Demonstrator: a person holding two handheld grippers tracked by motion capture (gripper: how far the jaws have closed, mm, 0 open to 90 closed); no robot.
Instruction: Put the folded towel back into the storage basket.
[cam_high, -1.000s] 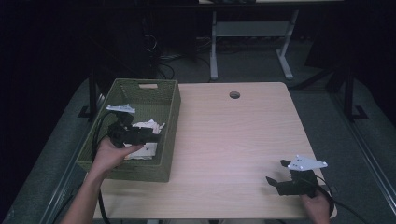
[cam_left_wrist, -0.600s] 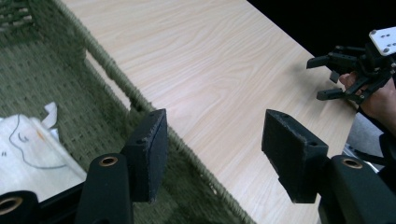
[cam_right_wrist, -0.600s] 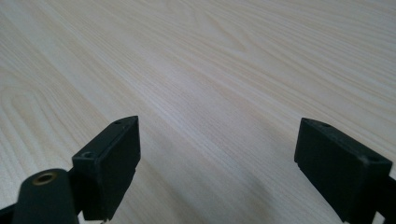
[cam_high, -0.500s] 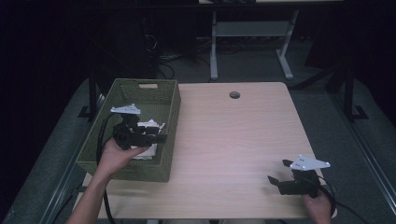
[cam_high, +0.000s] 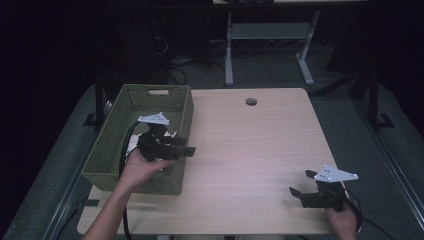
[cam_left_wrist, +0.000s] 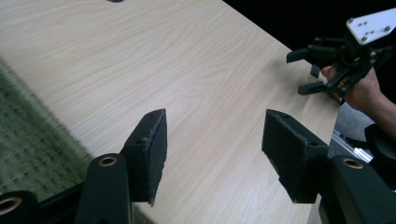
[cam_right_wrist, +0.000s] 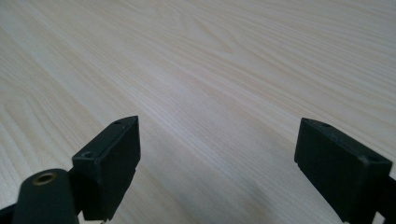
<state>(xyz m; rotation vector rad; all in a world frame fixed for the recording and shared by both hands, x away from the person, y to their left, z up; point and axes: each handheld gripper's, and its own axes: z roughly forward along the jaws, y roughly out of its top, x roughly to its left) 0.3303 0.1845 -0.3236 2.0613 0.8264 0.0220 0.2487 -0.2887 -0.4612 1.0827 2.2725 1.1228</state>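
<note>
A green woven basket (cam_high: 107, 145) stands on the left part of the light wooden table (cam_high: 250, 145). A hand holds my left gripper (cam_high: 188, 150) over the basket's right wall, pointing right toward the table's middle. In the left gripper view this gripper (cam_left_wrist: 212, 154) is open with only bare wood between its pads. My right gripper (cam_high: 300, 183) rests low near the table's front right corner, pointing left. It stands open (cam_right_wrist: 217, 158) over bare tabletop and holds nothing. The left gripper view also shows the right gripper (cam_left_wrist: 310, 70) far off, held in a hand.
Small white pieces (cam_high: 131, 146) lie inside the basket, partly hidden by the hand. A round cable hole (cam_high: 251, 101) sits near the table's far edge. A white-legged frame (cam_high: 270, 35) stands on the dark floor beyond the table.
My left gripper has moved right, from inside the basket to above its right wall. The right gripper has barely shifted.
</note>
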